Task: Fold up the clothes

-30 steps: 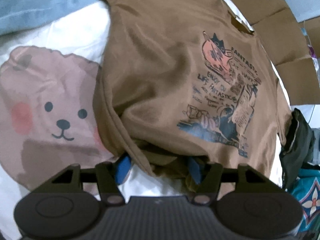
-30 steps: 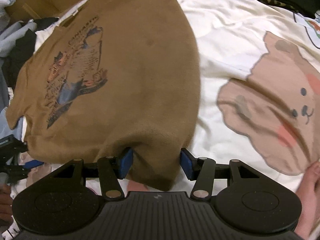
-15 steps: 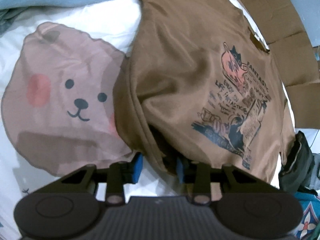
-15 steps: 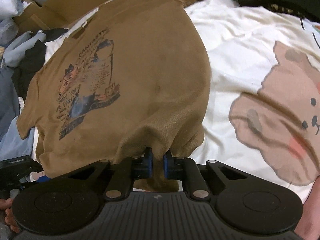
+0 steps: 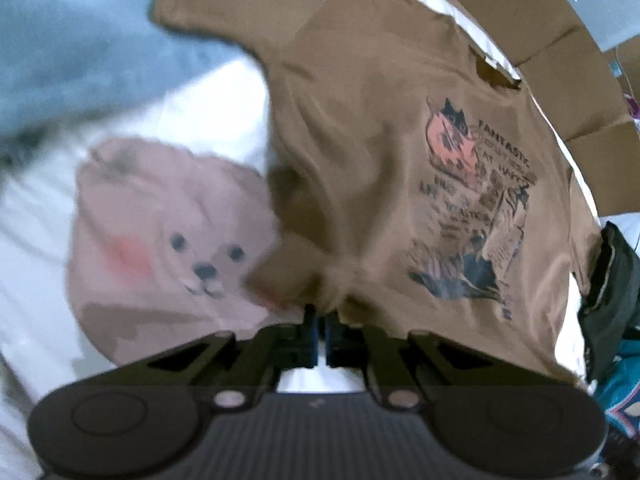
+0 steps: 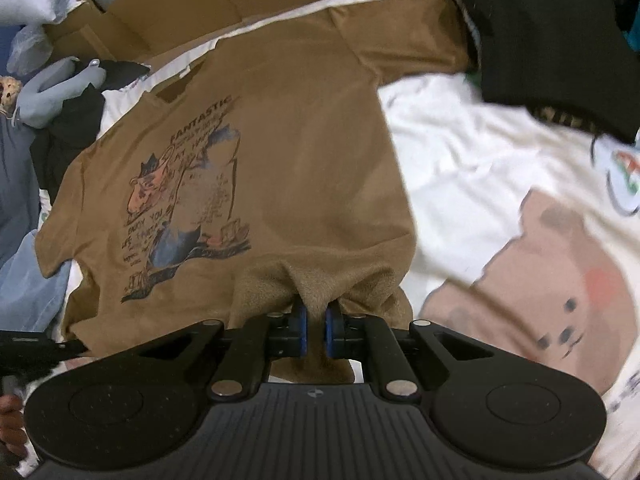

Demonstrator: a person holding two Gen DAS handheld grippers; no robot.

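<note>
The brown T-shirt (image 5: 360, 160) lies print-up on a white bedsheet (image 6: 460, 152) with a bear picture, its collar toward the cardboard (image 5: 540, 32) at the far side and its hem nearest both grippers. The left gripper (image 5: 321, 328) has its fingers pressed together on a pinch of the hem at one corner; the right gripper (image 6: 315, 320) pinches the opposite hem corner, cloth bunched between its blue pads. The shirt's long axis runs straight away from the fingers, hem to collar, so the likely fold carries the hem forward toward the collar, both hands equally placed.
</note>
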